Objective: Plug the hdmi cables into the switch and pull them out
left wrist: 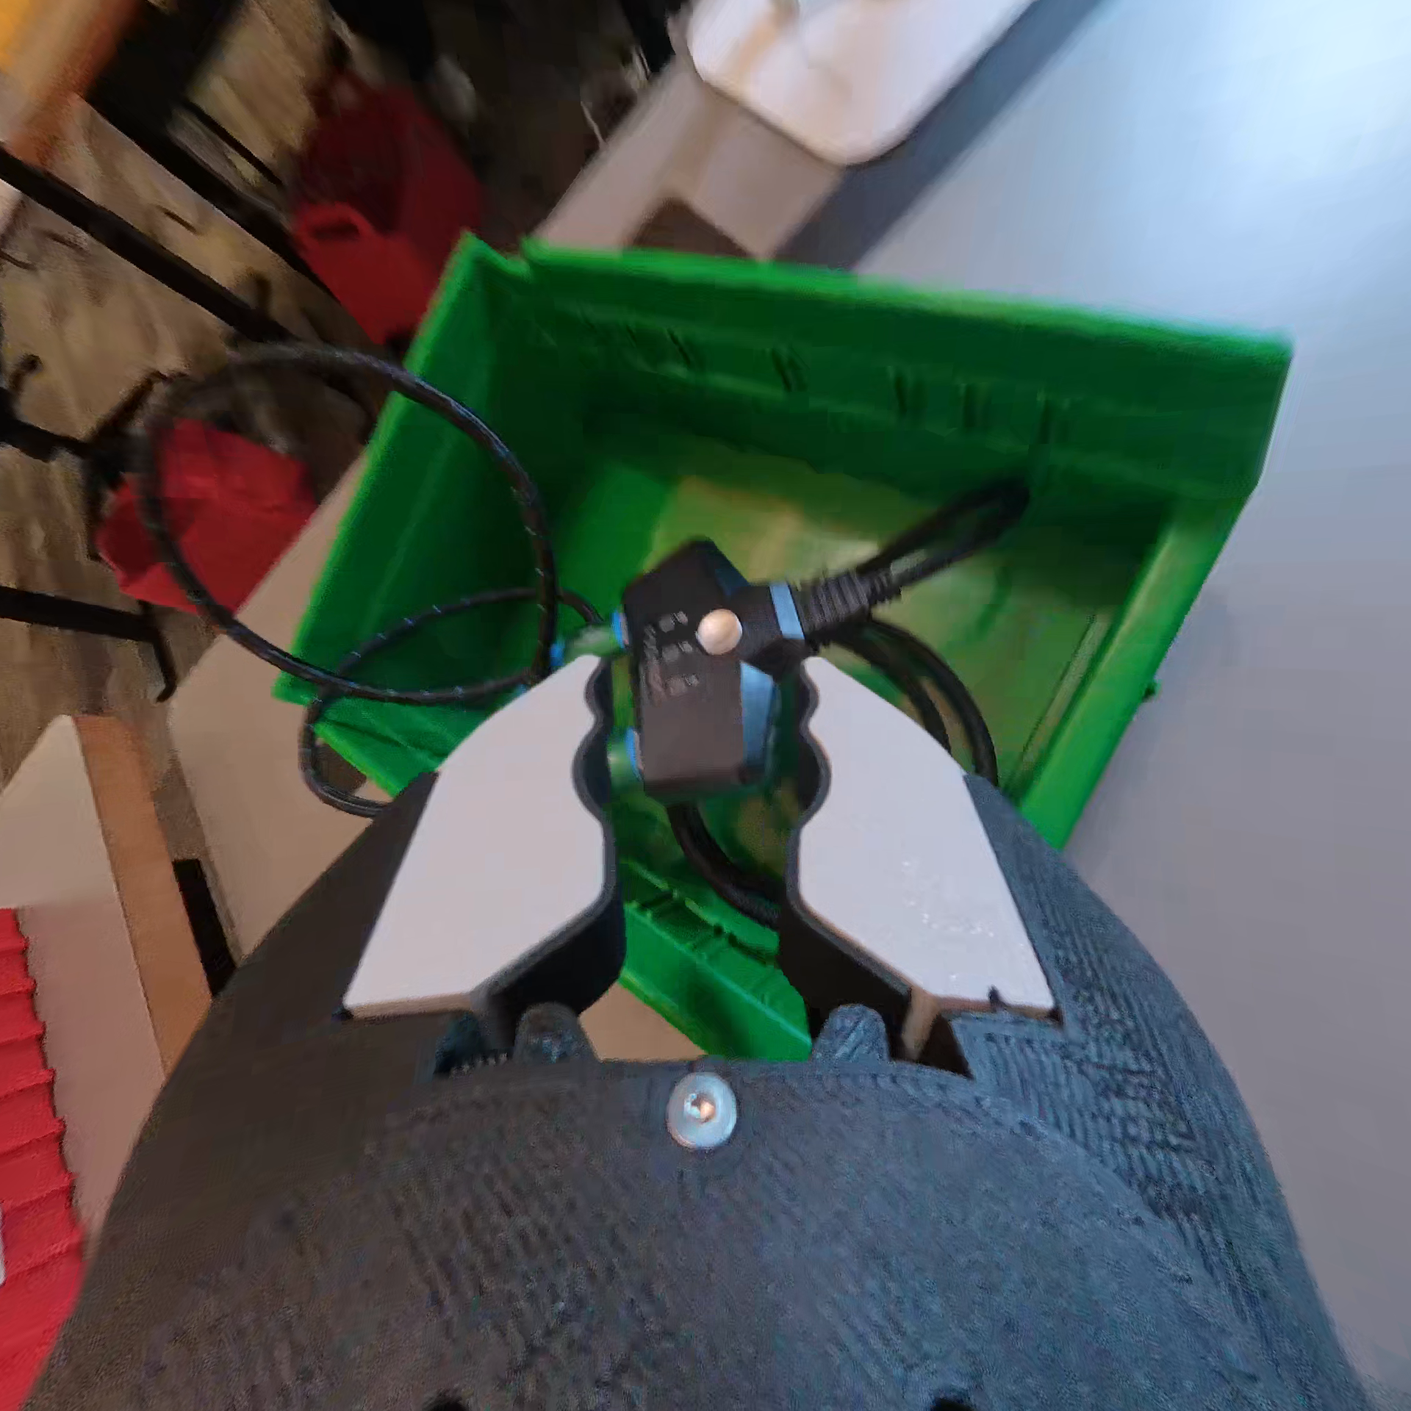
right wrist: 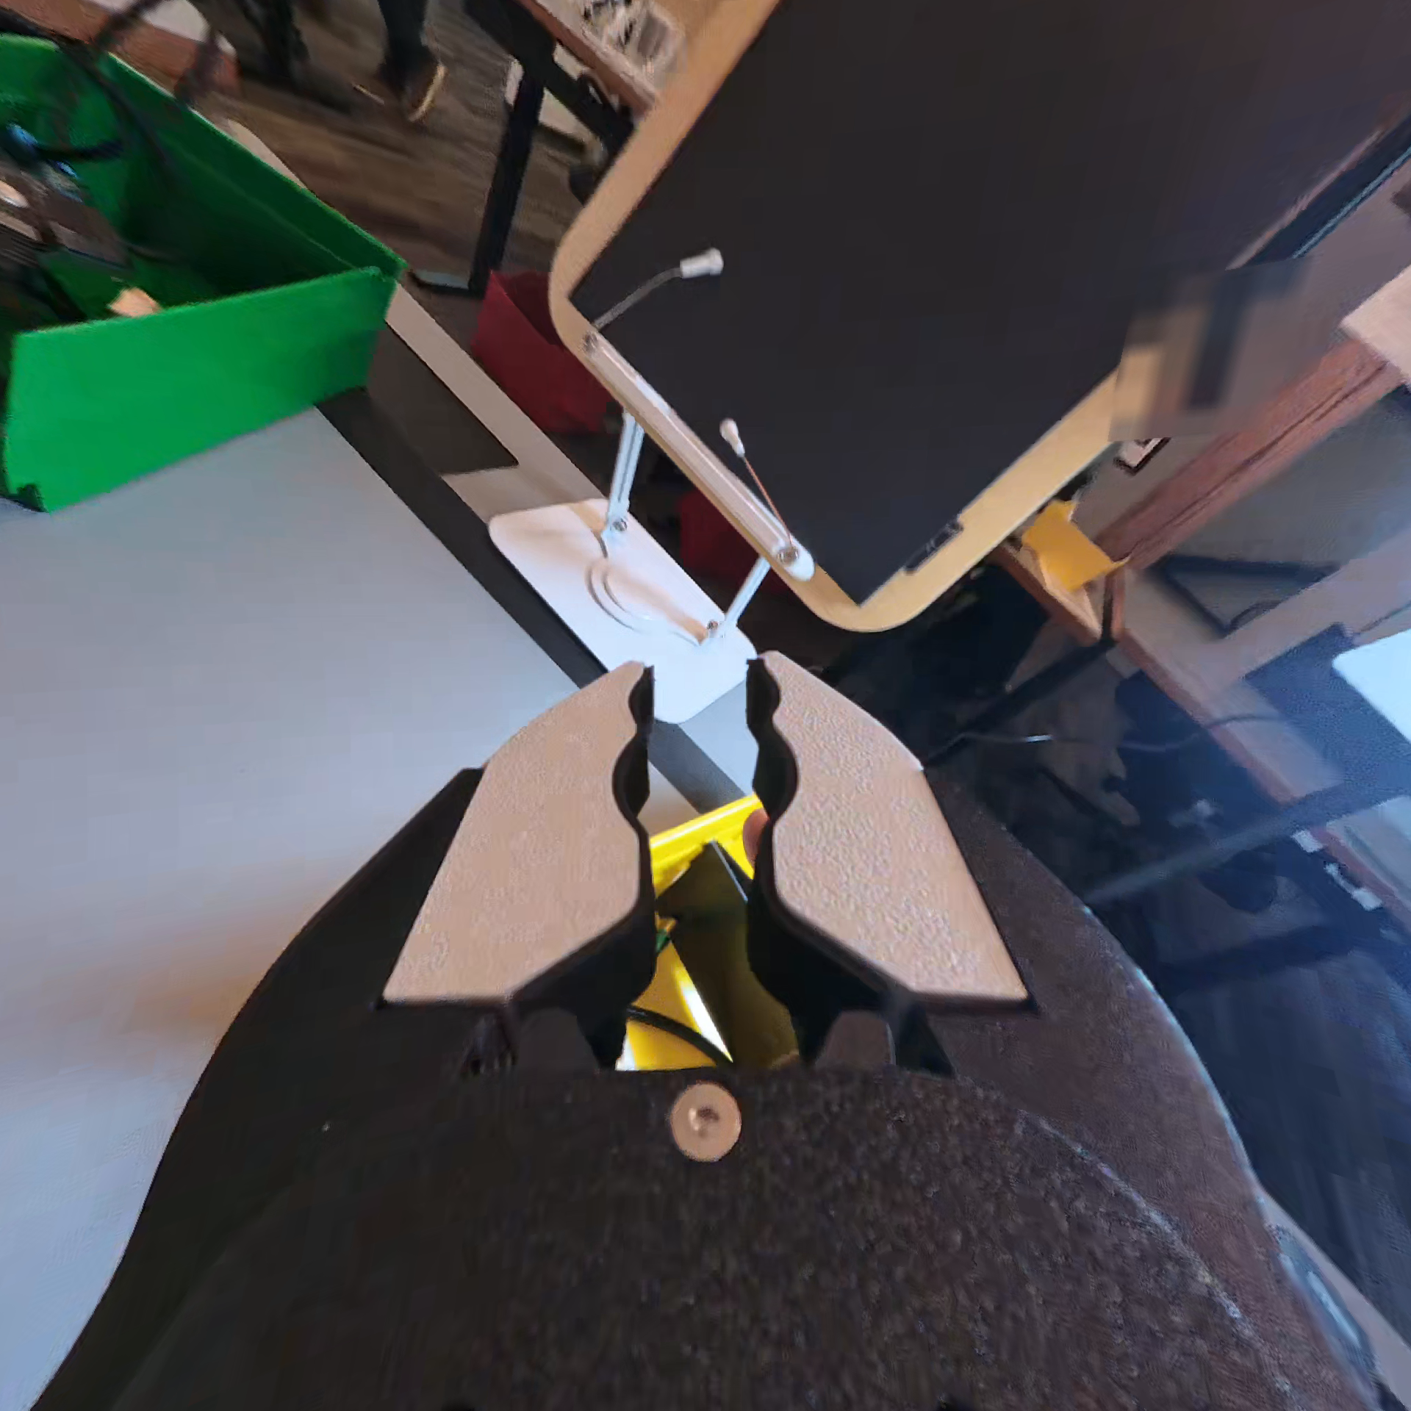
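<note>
Above the green bin (left wrist: 840, 427), the left gripper (left wrist: 699, 714) pinches the black switch (left wrist: 691, 672) between its jaws, holding it over the bin's floor; a cable (left wrist: 916, 561) with a ribbed boot is plugged into the switch's far right end and runs to the bin's far wall; another braided cable (left wrist: 397, 397) loops out over the bin's left wall; more black cable lies coiled beneath the switch. On the right, the right gripper (right wrist: 699, 687) hangs past the grey table's (right wrist: 229, 687) edge, jaws spread slightly and holding nothing; a yellow bin (right wrist: 687, 840) shows below them; a white stand (right wrist: 649, 595) carrying a dark panel (right wrist: 954, 267) sits just beyond.
</note>
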